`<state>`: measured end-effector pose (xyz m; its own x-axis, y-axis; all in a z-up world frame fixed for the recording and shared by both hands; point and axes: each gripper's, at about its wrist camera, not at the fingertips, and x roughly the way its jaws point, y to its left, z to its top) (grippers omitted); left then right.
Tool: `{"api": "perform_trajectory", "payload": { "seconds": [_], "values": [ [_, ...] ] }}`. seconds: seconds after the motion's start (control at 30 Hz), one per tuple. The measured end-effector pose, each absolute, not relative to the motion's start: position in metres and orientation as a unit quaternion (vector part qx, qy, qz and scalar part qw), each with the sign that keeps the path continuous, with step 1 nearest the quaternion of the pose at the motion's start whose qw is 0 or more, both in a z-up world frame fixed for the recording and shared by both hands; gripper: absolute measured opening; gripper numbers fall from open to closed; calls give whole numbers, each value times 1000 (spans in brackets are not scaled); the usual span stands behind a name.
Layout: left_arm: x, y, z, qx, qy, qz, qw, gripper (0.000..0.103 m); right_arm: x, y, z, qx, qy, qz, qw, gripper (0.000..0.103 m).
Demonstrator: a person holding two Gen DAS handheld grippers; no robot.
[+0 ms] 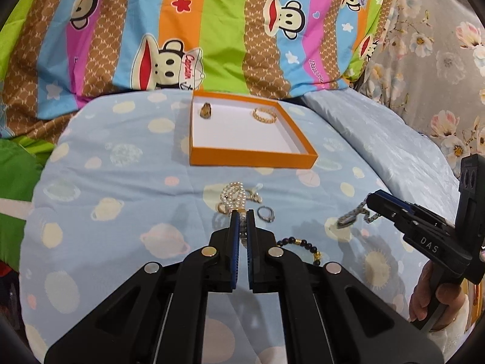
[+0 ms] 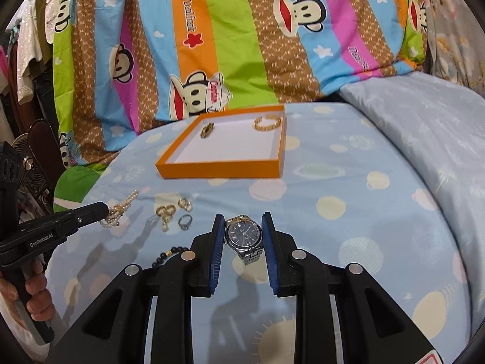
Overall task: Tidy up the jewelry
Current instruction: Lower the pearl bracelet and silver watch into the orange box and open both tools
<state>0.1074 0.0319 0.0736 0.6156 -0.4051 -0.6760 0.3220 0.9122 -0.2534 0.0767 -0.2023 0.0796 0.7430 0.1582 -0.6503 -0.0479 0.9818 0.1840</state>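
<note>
Taking the orange tray point(image 2: 218, 171) as landmark: the bedsheet point(image 2: 348, 182) between its near wall and the small jewellery is bare, so a gripper could cross there. Inside, an amber piece point(image 2: 207, 129) and a gold bracelet point(image 2: 268, 123) occupy the far corners; the near half is free. Right behind the tray rises a striped cartoon quilt point(image 2: 242, 45), blocking passage.

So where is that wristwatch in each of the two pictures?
Left wrist view: the watch hangs at right, seen edge-on, from the right gripper.
Right wrist view: low in the middle, dial facing the camera, clamped between the blue pads.
Shared landmark: the orange tray beyond it.
</note>
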Motion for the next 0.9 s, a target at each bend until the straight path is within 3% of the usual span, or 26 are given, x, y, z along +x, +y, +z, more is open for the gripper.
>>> {"api": "perform_trajectory", "payload": {
  "seconds": [0.23, 0.53, 0.9],
  "values": [
    [140, 28, 106, -41, 364, -203, 908, 3, 116, -201, 108, 48, 343, 51, 937, 24],
    [241, 2, 119, -28, 345, -195, 918, 3, 241, -198, 125, 63, 330, 45, 941, 24],
    [333, -22, 31, -6, 419, -171, 891, 3, 315, -194, 30, 48, 426, 28, 903, 24]
  ]
}}
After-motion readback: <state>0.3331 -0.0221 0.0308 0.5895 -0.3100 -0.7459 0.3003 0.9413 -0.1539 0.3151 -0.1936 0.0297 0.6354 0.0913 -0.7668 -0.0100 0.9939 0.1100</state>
